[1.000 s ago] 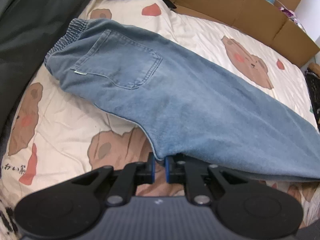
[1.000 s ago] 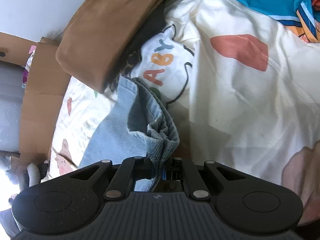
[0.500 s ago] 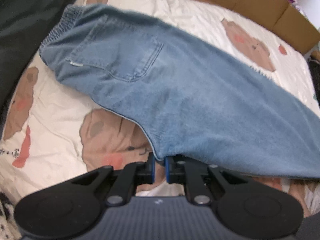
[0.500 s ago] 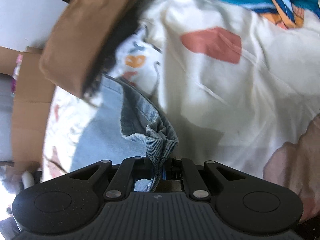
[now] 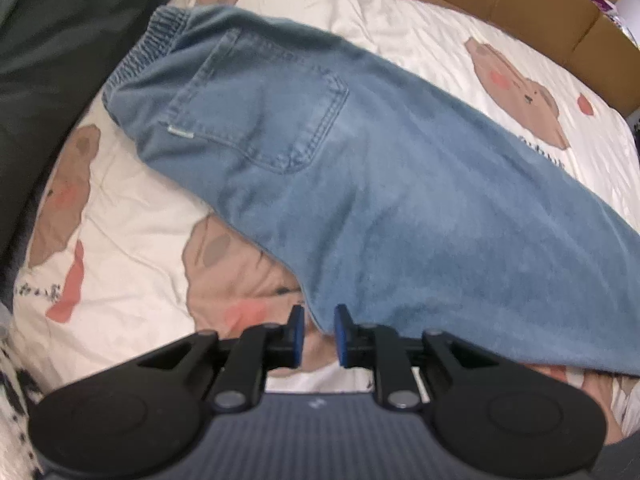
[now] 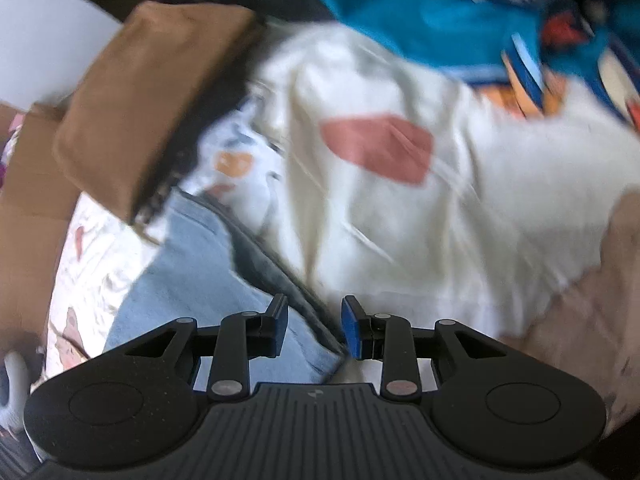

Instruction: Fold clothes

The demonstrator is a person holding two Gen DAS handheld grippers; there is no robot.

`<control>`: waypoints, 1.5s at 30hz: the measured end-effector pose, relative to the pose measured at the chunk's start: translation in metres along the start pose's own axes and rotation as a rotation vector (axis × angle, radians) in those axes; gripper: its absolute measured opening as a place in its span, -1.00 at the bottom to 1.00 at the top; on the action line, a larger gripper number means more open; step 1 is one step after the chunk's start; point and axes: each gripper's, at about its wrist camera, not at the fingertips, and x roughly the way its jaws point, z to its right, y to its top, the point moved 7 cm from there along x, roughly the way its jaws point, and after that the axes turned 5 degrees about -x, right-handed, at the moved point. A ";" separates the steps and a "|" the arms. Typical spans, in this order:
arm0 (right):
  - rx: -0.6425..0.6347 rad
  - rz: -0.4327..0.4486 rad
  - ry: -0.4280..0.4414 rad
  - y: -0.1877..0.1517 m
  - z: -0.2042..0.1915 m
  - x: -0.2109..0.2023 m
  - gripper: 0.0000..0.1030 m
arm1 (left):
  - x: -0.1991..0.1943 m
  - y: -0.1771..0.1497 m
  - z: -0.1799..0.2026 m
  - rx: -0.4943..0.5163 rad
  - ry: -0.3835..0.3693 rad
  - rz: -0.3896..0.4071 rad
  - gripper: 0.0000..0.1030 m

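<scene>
Blue jeans lie spread on a cream bedsheet with bear prints, waistband at the upper left and back pocket facing up. My left gripper is open, its blue pads either side of the jeans' near edge. In the right wrist view the jeans' leg end lies flat on the sheet. My right gripper is open, with the leg's hem edge between its pads. That view is blurred.
A folded brown garment on a dark one sits by the leg end. Blue patterned clothes lie beyond. Cardboard panels line the bed's far side. Dark fabric is at the left edge.
Both grippers were shut on the jeans and have opened, letting go of the cloth. The leg end has dropped flat onto the sheet. The right view has shifted.
</scene>
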 end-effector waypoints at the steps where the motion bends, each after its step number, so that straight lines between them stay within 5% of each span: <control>1: -0.024 0.012 0.012 0.003 -0.006 -0.001 -0.39 | -0.001 0.004 0.003 0.003 0.000 0.008 -0.58; 13: -0.322 -0.014 0.054 0.018 -0.080 0.051 -0.39 | 0.032 0.063 0.042 0.047 -0.015 0.062 -0.22; 20: -0.494 -0.006 -0.087 0.037 -0.099 0.084 -0.36 | 0.073 0.098 0.044 0.044 0.012 0.082 -0.06; 26: -0.512 0.031 -0.180 0.059 -0.095 0.078 -0.36 | 0.091 0.126 0.047 0.069 0.028 0.101 -0.01; 36: -0.652 0.073 -0.020 0.043 -0.156 0.058 -0.40 | 0.113 0.164 0.059 0.048 0.035 0.128 0.02; 45: -0.682 -0.002 -0.064 0.041 -0.159 0.108 -0.41 | 0.144 0.198 0.047 -0.036 0.054 0.115 0.13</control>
